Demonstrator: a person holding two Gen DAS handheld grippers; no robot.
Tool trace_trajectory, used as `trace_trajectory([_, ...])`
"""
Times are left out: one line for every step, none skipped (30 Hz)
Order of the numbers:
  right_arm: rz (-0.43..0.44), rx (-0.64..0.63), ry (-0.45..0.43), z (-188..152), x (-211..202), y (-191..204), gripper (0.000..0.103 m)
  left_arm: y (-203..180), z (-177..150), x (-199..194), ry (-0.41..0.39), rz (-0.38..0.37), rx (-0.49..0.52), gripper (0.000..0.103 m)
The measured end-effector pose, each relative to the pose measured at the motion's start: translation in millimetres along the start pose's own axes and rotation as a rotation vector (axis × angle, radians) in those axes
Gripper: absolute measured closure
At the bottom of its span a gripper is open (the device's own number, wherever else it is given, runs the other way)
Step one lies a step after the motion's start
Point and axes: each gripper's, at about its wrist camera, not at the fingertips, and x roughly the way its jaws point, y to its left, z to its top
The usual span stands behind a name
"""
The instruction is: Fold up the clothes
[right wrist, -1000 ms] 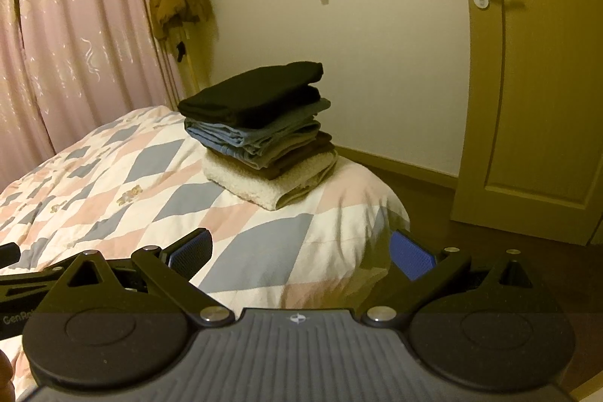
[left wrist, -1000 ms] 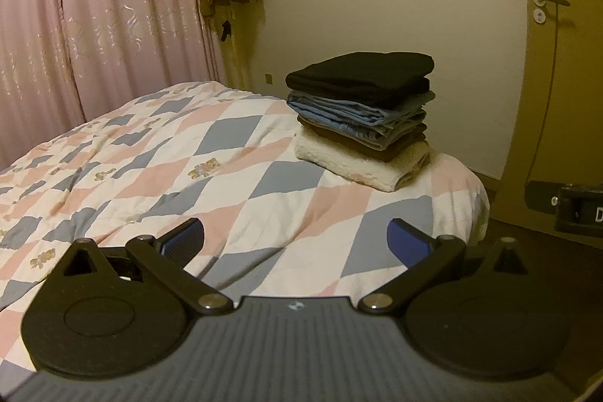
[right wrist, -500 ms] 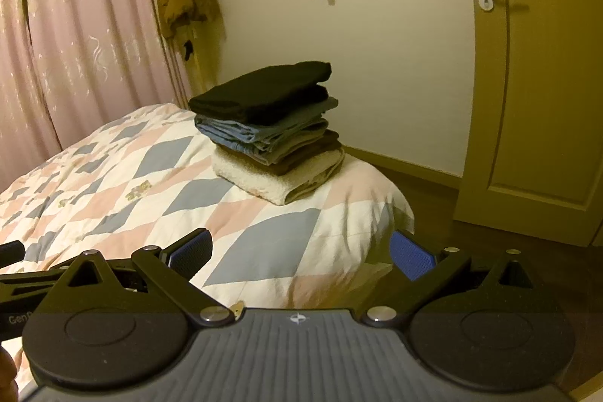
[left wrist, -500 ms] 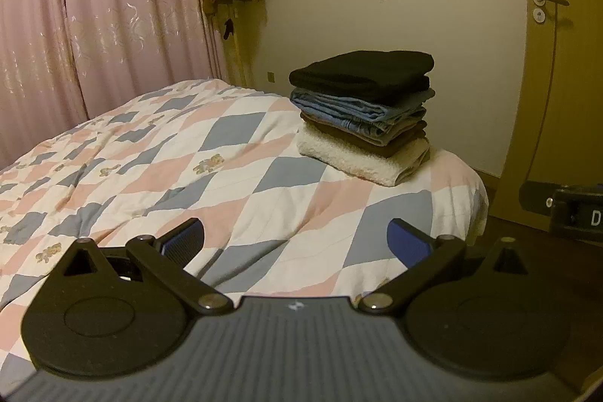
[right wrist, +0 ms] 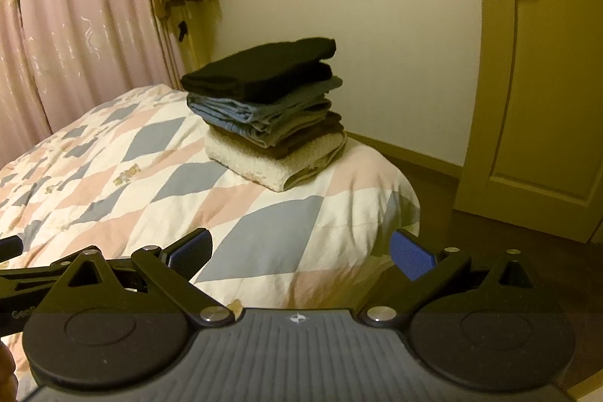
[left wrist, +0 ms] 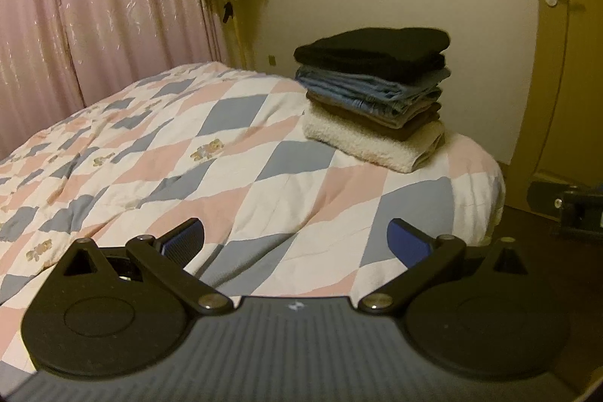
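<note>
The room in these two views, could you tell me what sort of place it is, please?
Most likely a home bedroom: a bed with a diamond-patterned quilt, pink curtains and a stack of folded clothes by a closed door.

Your quilt (left wrist: 264,153) shows a diamond check of pink, grey-blue and white, with small tan bear prints. On the stack at centre right of your left view, a black garment (left wrist: 373,53) tops blue denim (left wrist: 369,91), a brown layer (left wrist: 377,121) and a cream fleece (left wrist: 373,145). At upper left your curtain (left wrist: 94,6) is pale pink with a shiny swirl pattern. Your pads (right wrist: 410,257) are blue.
</note>
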Motion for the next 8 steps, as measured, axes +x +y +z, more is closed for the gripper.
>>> trace_trajectory([-0.002,-0.002,0.004,0,4,1,0.0,1,0,4,0.004,-0.003,-0.001,0.001])
trace_trajectory([-0.004,-0.003,0.007,0,7,2,0.0,2,0,8,0.008,-0.008,-0.002,0.001])
trace_trajectory([-0.005,-0.005,0.01,0,10,3,0.0,2,0,12,0.012,-0.013,-0.002,0.001])
trace_trajectory([-0.007,-0.006,0.012,1,13,3,0.0,3,1,16,0.015,-0.018,-0.003,0.001])
trace_trajectory([-0.01,-0.006,0.014,1,15,4,0.0,3,1,20,0.019,-0.023,-0.003,0.001])
trace_trajectory([-0.014,-0.006,0.015,1,18,4,0.0,4,1,24,0.021,-0.03,-0.003,0.001])
trace_trajectory([-0.017,-0.006,0.016,1,20,4,0.0,4,2,27,0.021,-0.042,-0.003,0.001])
trace_trajectory([-0.02,-0.004,0.017,2,21,4,0.0,3,2,29,0.019,-0.055,-0.004,0.001])
